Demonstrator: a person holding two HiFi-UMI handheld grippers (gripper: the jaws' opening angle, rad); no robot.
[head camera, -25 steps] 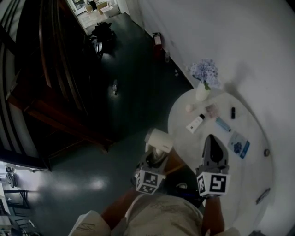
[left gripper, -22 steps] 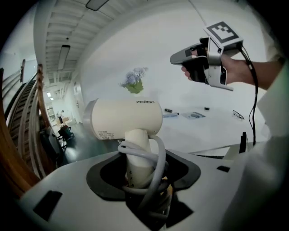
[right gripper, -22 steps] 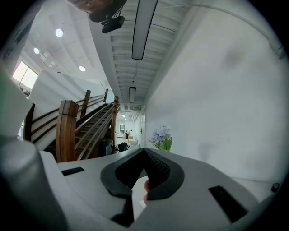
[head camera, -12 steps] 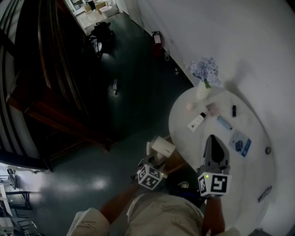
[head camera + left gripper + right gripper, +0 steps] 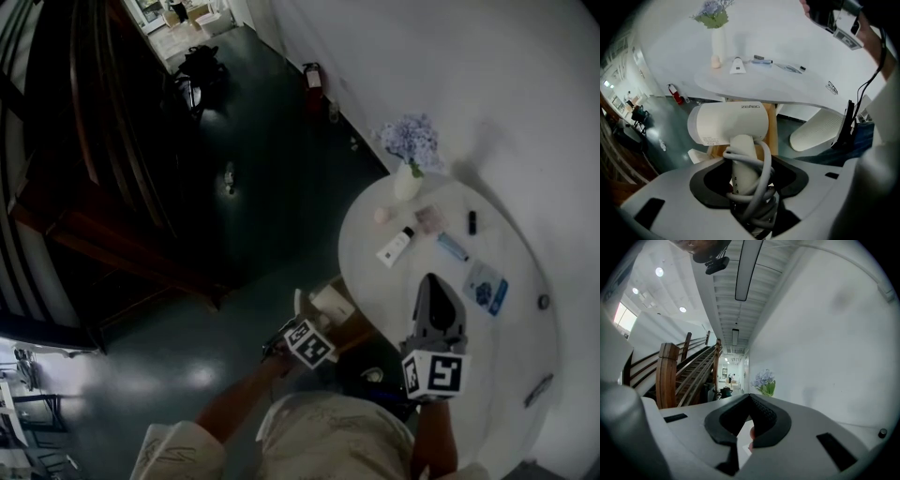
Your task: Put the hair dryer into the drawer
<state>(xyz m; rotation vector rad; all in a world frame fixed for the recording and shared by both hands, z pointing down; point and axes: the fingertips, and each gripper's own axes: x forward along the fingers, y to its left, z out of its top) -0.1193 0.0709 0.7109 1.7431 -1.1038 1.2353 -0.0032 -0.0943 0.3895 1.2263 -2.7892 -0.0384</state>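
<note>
Hair dryer (image 5: 729, 123) sits in the left gripper (image 5: 749, 185). The jaws pinch its handle (image 5: 740, 161), and the grey cord (image 5: 765, 159) is wound round the handle right where they squeeze. The big white head sticks out past the jaws, low down by the near left side of the round white table (image 5: 375, 277). The right gripper (image 5: 750, 397) waits over the table to the right. Its jaw tips touch and it holds nothing.

I think the job now is to carry the hair dryer down to the drawer. No view shows the drawer plainly. A wooden part (image 5: 772, 133) stands under the table top just behind the hair dryer, and I cannot tell if that is it. To do this well, keep the squeeze firm so the handle does not slip on the cord. Keep the big head away from the table edge. Watch that no loop of cord catches on the way in. Let go only when the hair dryer lies inside. If the drawer is shut, the free gripper may have to pull it open first.

The left gripper view shows the grip close up, with the cord loops and small print on the head. The head view shows none of that, only a pale block past the marker cube. But it shows both grippers at once, and the vase of purple flowers (image 5: 408, 159) on the far side of the table. The right gripper view shows no hair dryer at all, just its own jaws, the wall and the wooden stairs (image 5: 693, 373).
</note>
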